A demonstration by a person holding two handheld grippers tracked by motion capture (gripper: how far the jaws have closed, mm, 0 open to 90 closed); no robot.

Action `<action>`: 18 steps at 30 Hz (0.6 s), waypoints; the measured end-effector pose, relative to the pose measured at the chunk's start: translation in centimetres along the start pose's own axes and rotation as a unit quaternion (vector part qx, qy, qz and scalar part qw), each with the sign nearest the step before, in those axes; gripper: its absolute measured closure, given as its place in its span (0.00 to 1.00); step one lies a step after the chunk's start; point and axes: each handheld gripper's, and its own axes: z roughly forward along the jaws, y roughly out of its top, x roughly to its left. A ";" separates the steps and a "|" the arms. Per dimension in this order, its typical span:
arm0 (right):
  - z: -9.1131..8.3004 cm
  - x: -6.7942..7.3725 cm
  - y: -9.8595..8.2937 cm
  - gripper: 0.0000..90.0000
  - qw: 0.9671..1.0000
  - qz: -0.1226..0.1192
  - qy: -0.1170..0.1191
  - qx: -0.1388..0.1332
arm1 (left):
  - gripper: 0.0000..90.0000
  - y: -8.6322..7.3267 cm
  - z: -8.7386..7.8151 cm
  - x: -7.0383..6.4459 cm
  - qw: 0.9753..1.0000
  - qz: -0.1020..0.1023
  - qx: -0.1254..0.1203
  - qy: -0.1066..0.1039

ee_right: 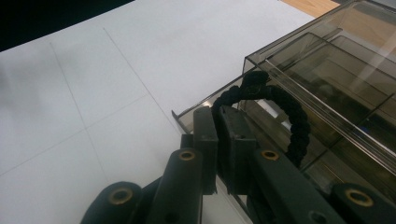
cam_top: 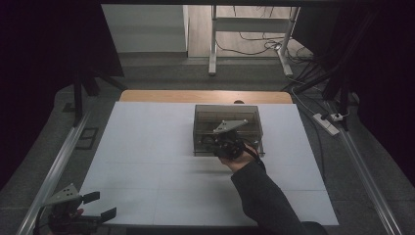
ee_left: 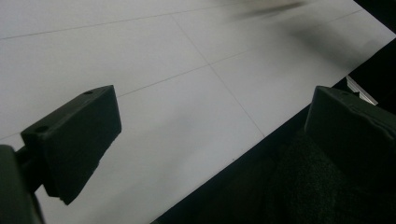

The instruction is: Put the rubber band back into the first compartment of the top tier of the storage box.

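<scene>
Lowest in the high view, the left claw [cam_top: 100, 205] hangs at about 7 o'clock over the near left corner of the bench [cam_top: 147, 147], jaws spread apart with nothing between them; the hand behind it is cut off by the frame. Wide bare white surface runs from there toward 1 o'clock. Past the middle, the right claw [cam_top: 215, 142] sits at the near wall of the smoky clear box [cam_top: 227, 117], its jaws hidden under the grey plate and the hand. The box stands at 12 o'clock, near the far edge.

From the left gripper view, the two black jaws stand well apart above the bench's near edge [ee_left: 261, 140]; a dark blur at 1 o'clock is too smeared to name.

From the right gripper view, the right claw [ee_right: 219, 116] is pinched together on a black braided cord loop [ee_right: 289, 112] arching toward 2 o'clock against the box [ee_right: 336, 70], at its near corner. Open bench lies from 9 to 12 o'clock.
</scene>
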 end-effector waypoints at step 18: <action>1.3 -0.4 -0.3 0.93 1.000 -0.003 -0.008 0.014 | 0.03 0.0 0.0 0.0 1.000 0.000 0.000 0.001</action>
